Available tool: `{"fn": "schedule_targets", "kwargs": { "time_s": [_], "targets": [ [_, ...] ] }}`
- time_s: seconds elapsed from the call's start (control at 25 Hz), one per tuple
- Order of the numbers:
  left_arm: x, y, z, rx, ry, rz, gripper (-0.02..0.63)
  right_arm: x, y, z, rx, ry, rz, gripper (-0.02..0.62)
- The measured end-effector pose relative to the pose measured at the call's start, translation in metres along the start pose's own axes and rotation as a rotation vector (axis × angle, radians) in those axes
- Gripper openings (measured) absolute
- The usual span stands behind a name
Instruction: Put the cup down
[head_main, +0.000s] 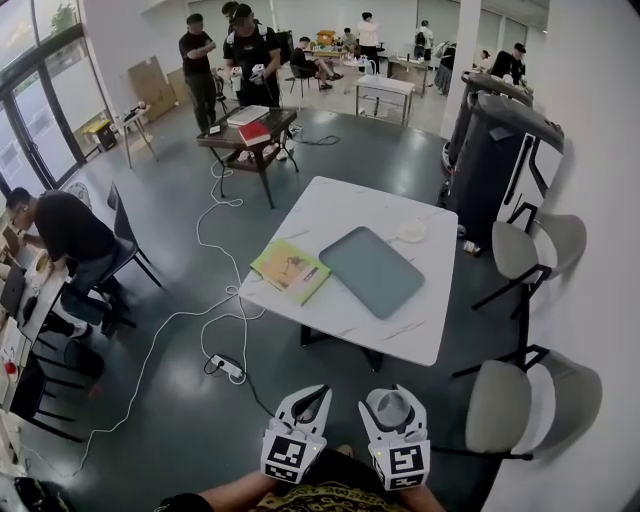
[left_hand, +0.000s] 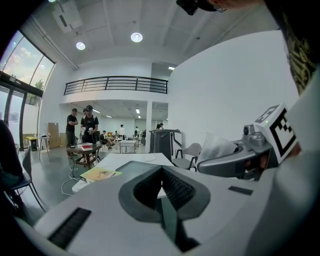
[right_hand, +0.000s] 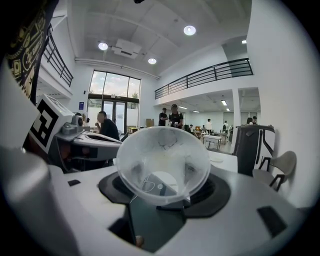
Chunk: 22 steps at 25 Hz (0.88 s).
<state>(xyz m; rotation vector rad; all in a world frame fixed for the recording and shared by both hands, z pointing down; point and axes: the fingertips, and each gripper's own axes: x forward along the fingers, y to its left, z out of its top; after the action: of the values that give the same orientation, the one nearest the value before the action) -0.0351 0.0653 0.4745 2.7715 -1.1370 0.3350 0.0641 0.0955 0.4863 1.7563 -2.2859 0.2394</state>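
1. Head view cuts off the person's forearms at the bottom edge. The white plastic left gripper (head_main: 318, 392) has its jaws pressed together, with nothing between them.
2. Just beside it, the right gripper (head_main: 390, 397) has its jaws clamped on a frosted translucent plastic cup (head_main: 390, 409), held over the grey floor, well apart from the worktop. The jaws hide its base.
3. Right gripper view shows the cup (right_hand: 162, 162) tapering from a wide round rim. Its cloudy wall blurs whatever lies behind.
4. Beyond, the white marbled rectangular worktop (head_main: 330, 205) carries a yellow-green book (head_main: 290, 270), a matte grey-green rounded tray (head_main: 372, 270) and a small pale disc (head_main: 411, 232) too small to identify.
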Motion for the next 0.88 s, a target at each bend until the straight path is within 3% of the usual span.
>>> {"fn": "schedule_targets", "kwargs": {
  "time_s": [0.88],
  "targets": [
    [0.074,0.075,0.030,0.018,-0.023,-0.111,0.008,0.089,-0.024,0.034,0.019,0.027,-0.109,0.278]
  ]
}}
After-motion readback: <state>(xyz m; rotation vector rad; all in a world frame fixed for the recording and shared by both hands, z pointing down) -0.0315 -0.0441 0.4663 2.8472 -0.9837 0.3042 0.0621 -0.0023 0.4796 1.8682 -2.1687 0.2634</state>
